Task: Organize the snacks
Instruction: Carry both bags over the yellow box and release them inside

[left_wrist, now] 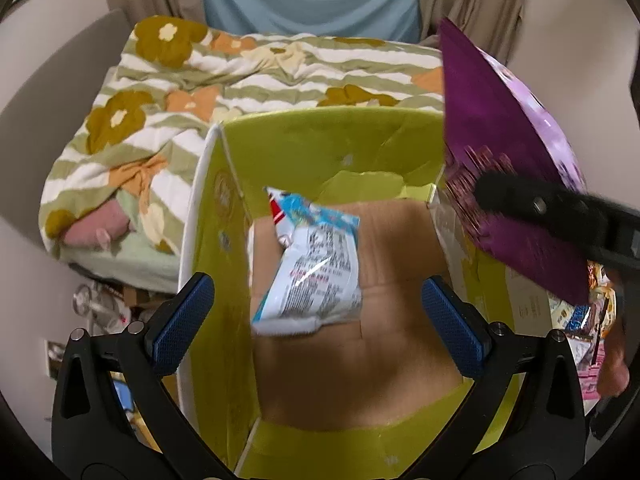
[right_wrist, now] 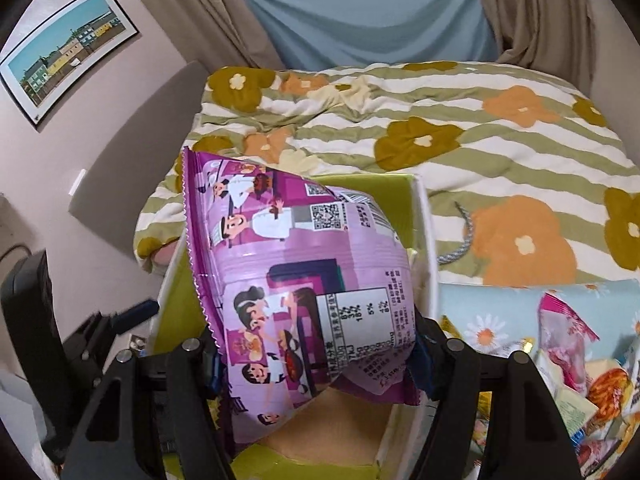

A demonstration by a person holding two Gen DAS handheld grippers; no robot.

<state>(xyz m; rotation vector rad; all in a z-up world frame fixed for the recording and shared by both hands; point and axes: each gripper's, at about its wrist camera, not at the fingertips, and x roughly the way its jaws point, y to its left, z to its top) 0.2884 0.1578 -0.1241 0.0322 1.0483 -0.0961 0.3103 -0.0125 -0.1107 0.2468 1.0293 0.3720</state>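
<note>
The left gripper [left_wrist: 316, 312] stands with its blue pads wide apart above the open yellow-green box [left_wrist: 304, 148], and nothing is clamped between them; a small white-and-blue snack packet [left_wrist: 308, 272] sits ahead of and between the fingers, clear of both pads, over the brown cardboard floor of the box, and whether it is resting there or in mid-fall cannot be told. The right gripper [right_wrist: 316, 364] is closed on the lower end of a puffed purple snack bag [right_wrist: 296, 280], the pads pressing its two sides, with the bulk of the bag standing up beyond the fingertips and tilted over the box's opening. Judged from this, the step in hand is delivering the purple bag into the box. To do it well, the bag should be brought lower until its free end is inside the walls, beyond the small packet, before the fingers part; a release from this height risks the bag catching on the near wall or tipping out. The left gripper should draw aside to clear the opening. The left wrist view alone shows the box floor and the small packet, and the purple bag from its side with a right finger across it. The right wrist view alone shows the grip on the bag and, beside its right finger, a pile of unsorted snacks [right_wrist: 580, 380] on a floral cloth.
</note>
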